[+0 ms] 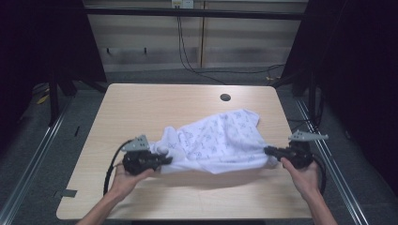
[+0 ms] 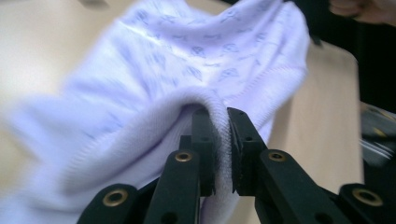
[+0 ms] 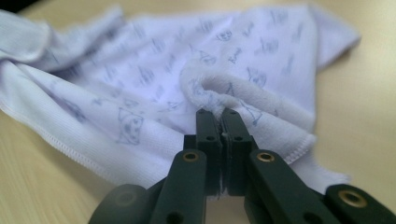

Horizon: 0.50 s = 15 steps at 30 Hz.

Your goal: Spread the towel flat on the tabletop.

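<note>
Both grippers, the left gripper point(image 1: 162, 159) and the right gripper point(image 1: 271, 151), are clamped on opposite edges of the white patterned cloth point(image 1: 216, 140), which lies rumpled mid-table point(image 1: 141, 108), so grasping looks done while spreading or folding remains.

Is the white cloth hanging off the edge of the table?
No, the cloth lies wholly on the table, inside its edges.

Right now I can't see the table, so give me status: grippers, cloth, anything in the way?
Left gripper shut on white patterned cloth, near left edge. Right gripper shut on its right edge. Cloth rumpled between them on table. Nothing in the way.
</note>
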### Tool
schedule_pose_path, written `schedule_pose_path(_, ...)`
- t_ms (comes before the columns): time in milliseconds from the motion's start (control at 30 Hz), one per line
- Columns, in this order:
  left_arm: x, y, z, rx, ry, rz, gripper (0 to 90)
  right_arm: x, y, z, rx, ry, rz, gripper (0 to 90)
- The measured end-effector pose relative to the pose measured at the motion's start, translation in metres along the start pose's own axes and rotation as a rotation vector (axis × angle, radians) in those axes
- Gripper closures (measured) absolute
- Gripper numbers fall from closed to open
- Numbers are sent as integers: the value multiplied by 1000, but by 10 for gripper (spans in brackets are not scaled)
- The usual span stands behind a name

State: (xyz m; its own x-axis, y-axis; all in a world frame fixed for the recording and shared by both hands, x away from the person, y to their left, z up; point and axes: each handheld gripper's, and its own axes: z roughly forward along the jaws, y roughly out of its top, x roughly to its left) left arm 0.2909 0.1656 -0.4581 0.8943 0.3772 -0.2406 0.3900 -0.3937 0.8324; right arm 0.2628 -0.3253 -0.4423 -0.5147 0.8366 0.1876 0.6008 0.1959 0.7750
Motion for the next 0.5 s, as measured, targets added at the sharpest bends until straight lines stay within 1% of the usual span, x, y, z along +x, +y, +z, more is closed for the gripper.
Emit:
schedule_pose_path(33,-5,-5,2,8,-15,4,809,-3,-11,2,14,3,12,876)
schedule_pose_path(67,-9,-9,2,10,-41,-15,789,-7,-20,3,31,11,31,875)
schedule_pose_path(100,-15,-9,0,17,-75,-22,759,-14,-31,5,55,-1,46,875)
schedule_pose_path(133,-15,-9,0,17,-75,-22,737,-14,-31,5,55,-1,46,875)
schedule_pose_path(167,-18,-11,-6,1,-86,-25,709,-17,-36,5,70,-30,36,875)
schedule_pose_path(200,-18,-11,-6,1,-86,-25,684,-17,-36,5,70,-30,36,875)
schedule_pose_path(233,-18,-13,-10,-15,-85,-44,673,-20,-38,4,80,-54,38,868)
schedule_pose_path(267,-12,-14,-20,-43,-56,-48,654,-20,-38,4,83,-73,26,851)
schedule_pose_path(300,-8,-15,-26,-58,-42,-65,623,-19,-38,2,78,-82,23,777)
schedule_pose_path(333,-8,-15,-26,-58,-42,-65,601,-19,-38,2,78,-82,23,777)
schedule_pose_path(367,-3,-17,-31,-83,-21,-91,601,-18,-37,0,69,-80,34,662)
schedule_pose_path(400,2,-19,-36,-91,5,-108,587,-14,-37,-2,58,-78,35,645)
schedule_pose_path(433,12,-24,-39,-76,43,-123,587,-2,-34,-8,30,-125,-11,599)
schedule_pose_path(467,12,-24,-39,-76,43,-123,589,-2,-34,-8,30,-125,-11,599)
schedule_pose_path(500,17,-26,-37,-55,61,-126,589,3,-32,-10,18,-116,-13,594)
